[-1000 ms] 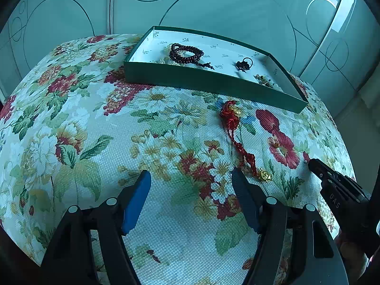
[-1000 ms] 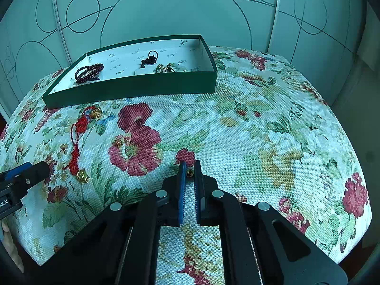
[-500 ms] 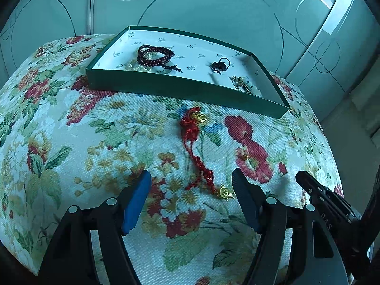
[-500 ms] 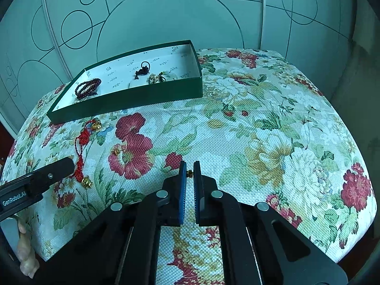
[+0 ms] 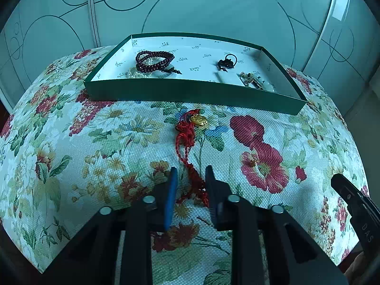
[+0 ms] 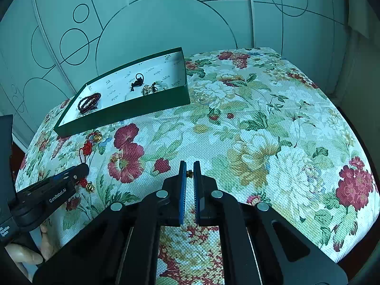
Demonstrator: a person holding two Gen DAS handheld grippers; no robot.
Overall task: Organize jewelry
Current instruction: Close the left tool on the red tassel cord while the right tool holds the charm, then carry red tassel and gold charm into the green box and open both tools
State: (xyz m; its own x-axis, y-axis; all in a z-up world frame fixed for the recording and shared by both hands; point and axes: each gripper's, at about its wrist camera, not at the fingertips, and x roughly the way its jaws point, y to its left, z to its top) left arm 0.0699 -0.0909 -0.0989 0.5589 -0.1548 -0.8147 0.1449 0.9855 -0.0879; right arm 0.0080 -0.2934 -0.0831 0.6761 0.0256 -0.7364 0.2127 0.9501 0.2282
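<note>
Red cord [image 5: 187, 159] (between left tool [image 5: 190, 178] fingers)

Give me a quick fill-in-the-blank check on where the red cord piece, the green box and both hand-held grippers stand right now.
1. The red cord bracelet lies on the floral cloth, not yet in the ____.
2. The left hand-held gripper has its fingers on either side of the bracelet's ____ end.
3. The dark bead bracelet lies inside the ____ box.
4. The right hand-held gripper pinches a small ____-coloured piece.

Missing words: box; near; green; gold
</note>
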